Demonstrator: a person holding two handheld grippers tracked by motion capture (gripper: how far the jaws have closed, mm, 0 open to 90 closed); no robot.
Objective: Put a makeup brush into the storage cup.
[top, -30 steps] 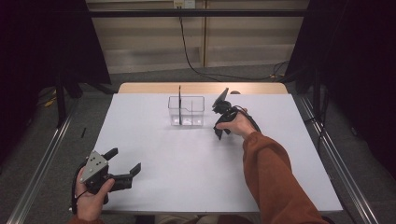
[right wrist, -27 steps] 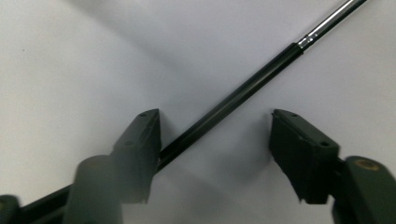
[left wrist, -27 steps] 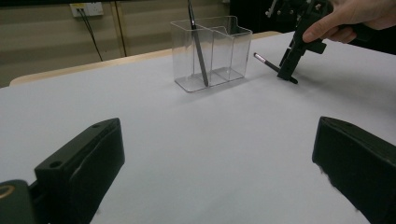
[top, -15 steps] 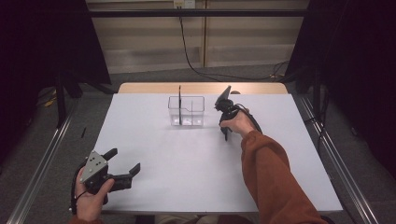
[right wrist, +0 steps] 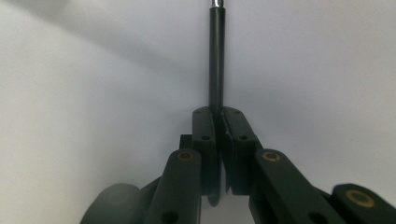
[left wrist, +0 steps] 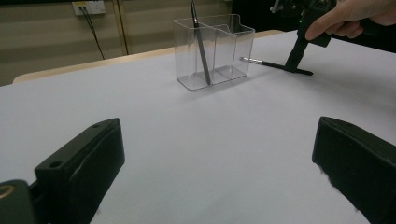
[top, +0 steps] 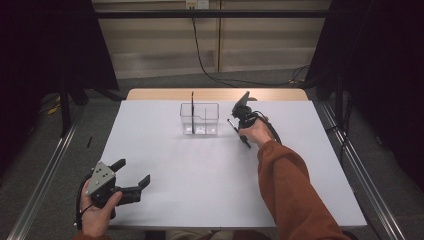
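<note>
Where the high view looked down on it, a white table [top: 210,185] was recorded as the largest item, its tan far edge bare and a grey floor lying around it.

A clear two-compartment holder [top: 199,119] was set near the far middle of the table, upright. In the left gripper view the holder [left wrist: 219,44] was seen to have one dark slender brush [left wrist: 201,42] leaning in its left compartment; the other compartment was seen through as plain clear plastic.

A rust-coloured sleeve [top: 287,195] was entered from the bottom right, reaching forward to the right gripper [top: 242,134], which was placed just to the right of the holder and pointed down at the table.

The left gripper [top: 131,176] was held at the near left edge of the table, well apart from the holder, its jaws spread wide with nothing between them.

A thin black brush [right wrist: 216,60] with a silver ferrule was lying flat on the table just beside the holder. The right gripper [right wrist: 217,122] was closed on its handle, the jaws having just been closing, with the pads pressed against it on both sides. The brush head itself was too small to be described, possibly a fine tip.
</note>
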